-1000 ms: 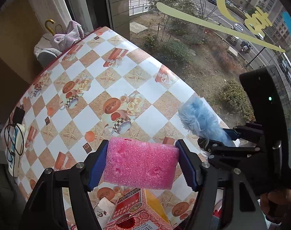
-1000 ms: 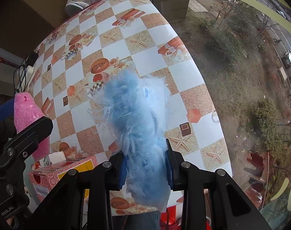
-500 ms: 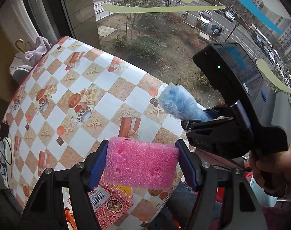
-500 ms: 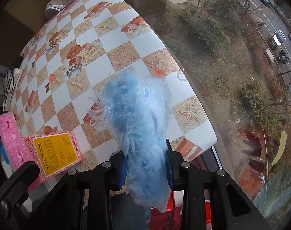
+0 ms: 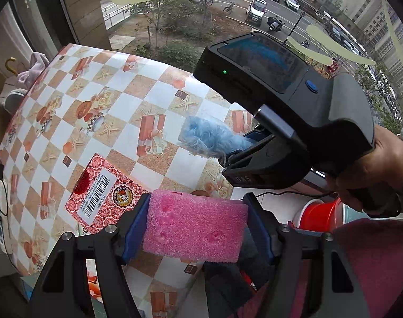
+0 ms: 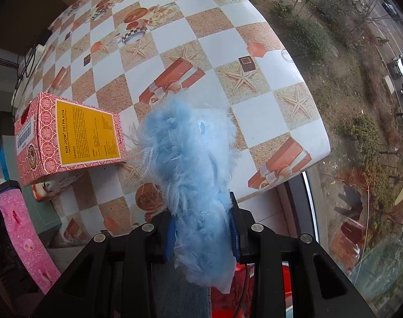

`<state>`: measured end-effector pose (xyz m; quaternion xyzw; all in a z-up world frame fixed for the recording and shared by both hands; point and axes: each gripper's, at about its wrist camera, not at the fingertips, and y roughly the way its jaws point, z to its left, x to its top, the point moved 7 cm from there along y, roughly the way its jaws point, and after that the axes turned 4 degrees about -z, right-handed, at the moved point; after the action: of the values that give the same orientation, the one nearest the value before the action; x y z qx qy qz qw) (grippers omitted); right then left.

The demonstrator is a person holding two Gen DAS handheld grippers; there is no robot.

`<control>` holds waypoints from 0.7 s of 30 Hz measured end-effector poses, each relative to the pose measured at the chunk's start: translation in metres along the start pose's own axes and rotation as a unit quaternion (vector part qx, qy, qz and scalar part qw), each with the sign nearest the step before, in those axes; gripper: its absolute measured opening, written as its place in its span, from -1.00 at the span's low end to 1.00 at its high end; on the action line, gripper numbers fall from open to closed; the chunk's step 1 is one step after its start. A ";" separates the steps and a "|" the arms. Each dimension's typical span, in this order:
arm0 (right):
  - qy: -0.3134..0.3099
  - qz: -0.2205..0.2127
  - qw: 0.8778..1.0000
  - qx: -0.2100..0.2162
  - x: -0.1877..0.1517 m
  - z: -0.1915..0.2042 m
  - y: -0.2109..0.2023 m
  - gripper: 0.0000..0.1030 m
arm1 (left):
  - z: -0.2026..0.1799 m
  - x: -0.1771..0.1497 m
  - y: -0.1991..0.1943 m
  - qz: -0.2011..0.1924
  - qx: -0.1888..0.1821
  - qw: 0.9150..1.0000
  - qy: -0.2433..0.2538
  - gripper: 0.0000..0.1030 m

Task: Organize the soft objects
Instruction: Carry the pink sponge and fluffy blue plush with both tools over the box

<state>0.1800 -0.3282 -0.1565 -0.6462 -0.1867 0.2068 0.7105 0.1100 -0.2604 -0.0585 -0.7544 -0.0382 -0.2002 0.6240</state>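
At the bottom centre of the left wrist view, the left gripper (image 5: 196, 234) is clamped on a pink sponge (image 5: 195, 228), its blue pads pressing both short ends. At the bottom centre of the right wrist view, the right gripper (image 6: 201, 234) is squeezed on a fluffy blue duster (image 6: 191, 169), whose fibres stand up into the middle of the frame. Both soft things hang over the near edge of the table (image 6: 267, 42), above something red at the bottom of each view; what it is I cannot tell. Further in, at the left, a red patterned box (image 6: 69, 135) stands on the checked cloth. To do this carry well, I think both grips should stay firm and even, so the sponge does not twist. The duster must not brush the box, because its loose fibres catch easily.
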 end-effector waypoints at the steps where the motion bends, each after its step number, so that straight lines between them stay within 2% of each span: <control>1: -0.012 0.002 1.000 0.000 -0.004 0.007 0.001 -0.33 | 0.004 -0.007 -0.003 -0.002 0.007 1.000 -0.003 0.42; 6: -0.074 0.019 0.997 0.017 -0.027 0.051 0.007 -0.33 | 0.030 -0.048 -0.015 0.003 0.035 0.998 -0.046 0.42; 10: -0.136 0.026 0.990 0.026 -0.041 0.087 0.006 -0.33 | 0.052 -0.082 -0.024 0.009 0.064 0.994 -0.088 0.42; 15: -0.208 0.022 0.978 0.025 -0.047 0.125 0.001 -0.33 | 0.079 -0.119 -0.034 0.010 0.091 0.984 -0.152 0.42; 21: -0.273 0.019 0.962 0.021 -0.050 0.162 -0.006 -0.33 | 0.106 -0.147 -0.051 -0.007 0.117 0.967 -0.227 0.42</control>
<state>0.0522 -0.2191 -0.1352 -0.5531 -0.3570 0.3928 0.6421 -0.0134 -0.1197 -0.0772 -0.7018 -0.2074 -0.0223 0.6812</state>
